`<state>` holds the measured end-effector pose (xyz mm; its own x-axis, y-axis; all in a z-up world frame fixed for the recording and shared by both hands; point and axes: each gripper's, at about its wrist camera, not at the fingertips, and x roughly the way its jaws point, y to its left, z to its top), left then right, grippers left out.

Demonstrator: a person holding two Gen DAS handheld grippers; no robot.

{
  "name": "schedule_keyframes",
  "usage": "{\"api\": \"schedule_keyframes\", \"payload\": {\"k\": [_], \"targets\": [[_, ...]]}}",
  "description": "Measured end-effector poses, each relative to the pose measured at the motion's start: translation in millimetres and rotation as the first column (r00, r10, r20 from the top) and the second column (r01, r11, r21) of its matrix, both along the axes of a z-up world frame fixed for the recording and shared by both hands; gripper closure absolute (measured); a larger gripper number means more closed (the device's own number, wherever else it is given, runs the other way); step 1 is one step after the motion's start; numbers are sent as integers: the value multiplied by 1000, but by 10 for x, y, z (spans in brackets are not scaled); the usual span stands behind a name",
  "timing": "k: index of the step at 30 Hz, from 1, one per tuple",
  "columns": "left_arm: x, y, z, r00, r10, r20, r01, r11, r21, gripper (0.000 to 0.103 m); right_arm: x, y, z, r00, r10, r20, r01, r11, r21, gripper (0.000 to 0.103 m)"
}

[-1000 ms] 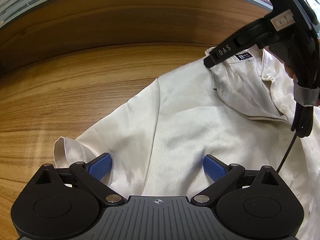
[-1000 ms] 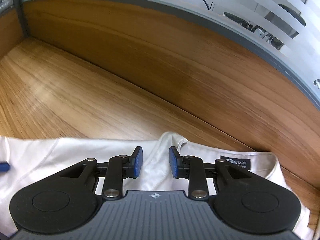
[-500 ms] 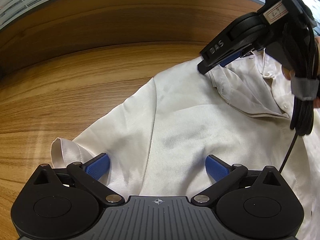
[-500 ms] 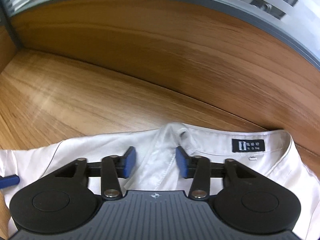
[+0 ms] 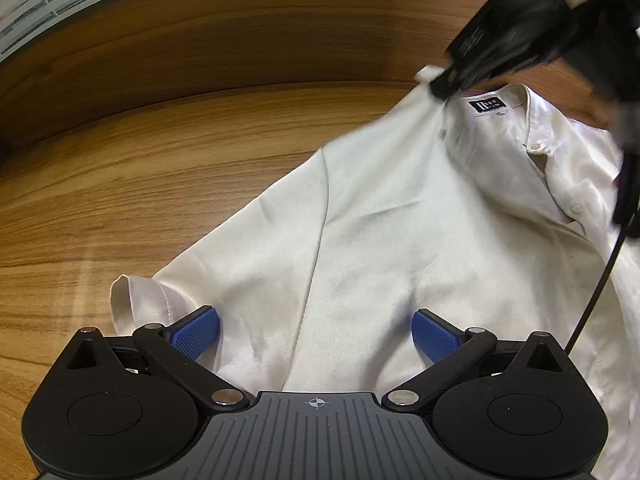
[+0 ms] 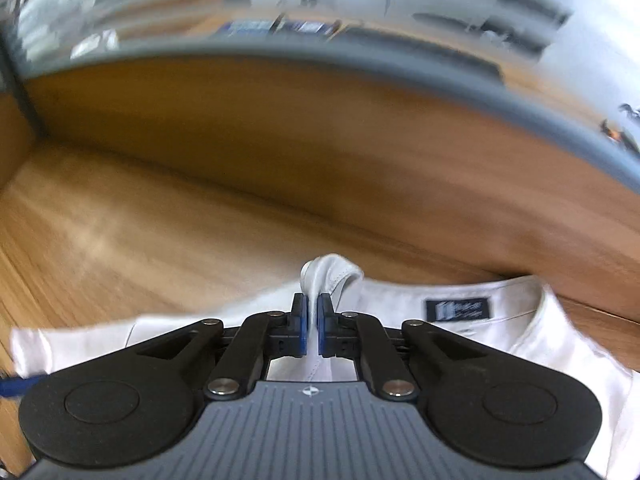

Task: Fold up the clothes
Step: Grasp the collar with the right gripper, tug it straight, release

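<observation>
We take the white shirt (image 5: 400,220), spread on the wooden table (image 5: 160,168), as our landmark. At its left end we see a turned-back sleeve cuff (image 5: 136,296) just beside one blue pad of the left gripper (image 5: 316,332). We find that gripper's jaws wide apart above the cloth, pinching nothing. Moving right along the shirt, we reach the collar, with its dark neck label (image 5: 489,105) and the buttoned placket (image 5: 560,184) beyond. Just left of the label, we see the right gripper (image 6: 313,330) with jaws almost together, clamped on a raised fold of collar fabric (image 6: 330,270). Behind the shirt stands a wooden back panel (image 6: 320,140), heavily blurred in the right wrist view.
</observation>
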<state>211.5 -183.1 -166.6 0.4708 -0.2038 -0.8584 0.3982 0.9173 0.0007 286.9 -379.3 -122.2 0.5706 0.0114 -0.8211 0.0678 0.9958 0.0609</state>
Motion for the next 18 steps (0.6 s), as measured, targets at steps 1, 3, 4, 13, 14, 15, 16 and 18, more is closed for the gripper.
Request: {"api": "schedule_keyframes", "payload": {"k": [1, 3, 4, 13, 14, 15, 16, 18], "targets": [[0, -5, -1, 1000, 0, -1, 0, 1000, 1, 0, -15, -58, 65, 1000, -16, 16, 16, 1000, 4, 98], [3, -2, -17, 1000, 4, -1, -4, 1000, 1, 0, -44, -211, 149, 998, -57, 29, 57, 998, 20, 98], [7, 4, -30, 1000, 6, -1, -6, 1000, 1, 0, -61, -295, 174, 996, -79, 29, 78, 996, 35, 98], [9, 25, -25, 1000, 26, -7, -26, 1000, 4, 0, -323, -752, -180, 964, -249, -97, 263, 946, 191, 97], [11, 19, -21, 1000, 27, -8, -27, 1000, 5, 0, -349, -770, -220, 959, -257, -118, 276, 940, 199, 95], [14, 14, -17, 1000, 28, -8, -28, 1000, 6, 0, -372, -775, -248, 957, -258, -133, 281, 940, 195, 92], [18, 14, -21, 1000, 28, -9, -28, 1000, 6, 0, -387, -767, -270, 956, -253, -148, 278, 944, 179, 92], [27, 14, -28, 1000, 28, -10, -28, 1000, 7, 0, -431, -744, -254, 959, -242, -149, 262, 955, 138, 88]]}}
